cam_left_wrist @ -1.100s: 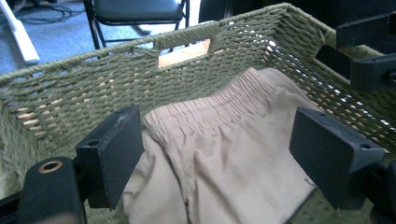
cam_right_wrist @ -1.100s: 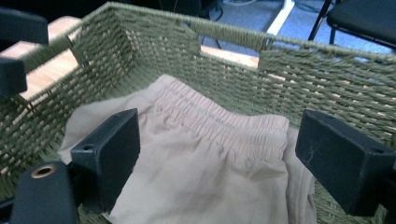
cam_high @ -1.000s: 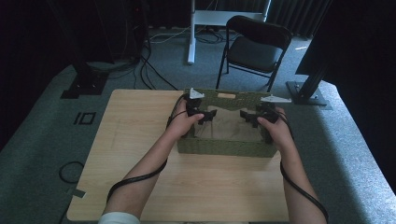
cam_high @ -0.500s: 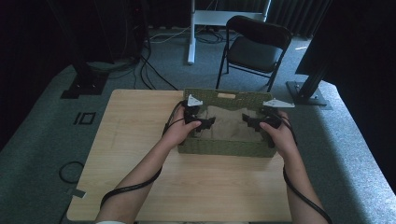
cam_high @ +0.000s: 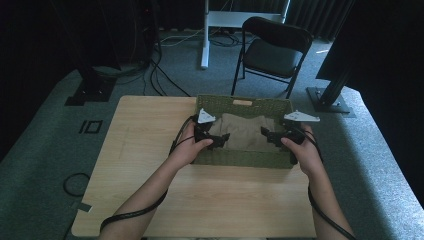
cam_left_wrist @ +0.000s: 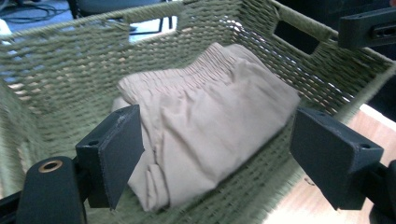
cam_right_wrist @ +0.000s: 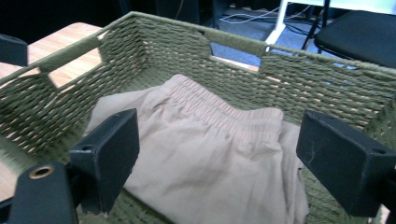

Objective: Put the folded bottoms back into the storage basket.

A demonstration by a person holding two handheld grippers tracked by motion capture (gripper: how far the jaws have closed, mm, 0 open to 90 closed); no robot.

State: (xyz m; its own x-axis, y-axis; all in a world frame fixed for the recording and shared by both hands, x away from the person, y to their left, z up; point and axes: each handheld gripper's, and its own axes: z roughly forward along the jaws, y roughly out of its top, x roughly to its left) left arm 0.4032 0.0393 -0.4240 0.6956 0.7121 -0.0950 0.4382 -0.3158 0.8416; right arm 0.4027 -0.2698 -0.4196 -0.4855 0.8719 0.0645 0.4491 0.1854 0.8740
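Folded beige shorts (cam_high: 247,131) are seen lying inside the green woven basket (cam_high: 240,159) at the far side of the table (cam_high: 150,150). The left hand-held gripper (cam_high: 214,138) and right hand-held gripper (cam_high: 272,136) are held over the basket with jaws apart, nothing clamped. Placement is judged done; only withdrawal appears to be left.

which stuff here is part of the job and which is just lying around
Part of the job:
- green woven basket on the table
- folded beige cloth inside it
- left gripper, open, over the basket's left end
- right gripper, open, over its right end

Just lying about:
- black folding chair behind the table
- cables on the floor
- white stand leg
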